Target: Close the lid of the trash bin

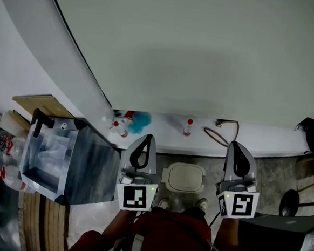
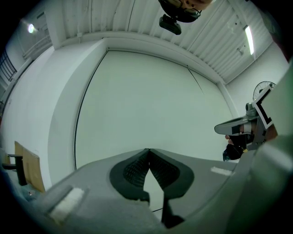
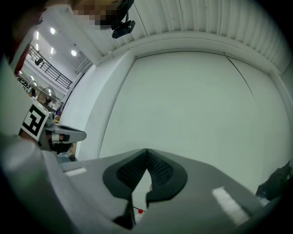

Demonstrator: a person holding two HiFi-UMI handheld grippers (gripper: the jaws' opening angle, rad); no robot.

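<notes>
As our left gripper point(image 1: 147, 137) and right gripper point(image 1: 237, 144) are clenched empty, we should press the trash bin lid point(image 1: 185, 176) between them down squarely.

Looks like a workshop or test hall rather than a home. Has a ribbed white ceiling point(image 3: 219, 23) with strip lights point(image 2: 248, 40) and a railed upper gallery point(image 3: 48, 68) far off. Shows a big bare white wall point(image 1: 206, 55) above a mottled grey concrete floor point(image 1: 272, 169). Keeps a clear plastic crate point(image 1: 51, 157), wooden boards point(image 1: 39, 105), bottles point(image 1: 187, 127), a loose cable point(image 1: 221, 134) and a small trash bin point(image 1: 184, 177) near the wall's foot.
</notes>
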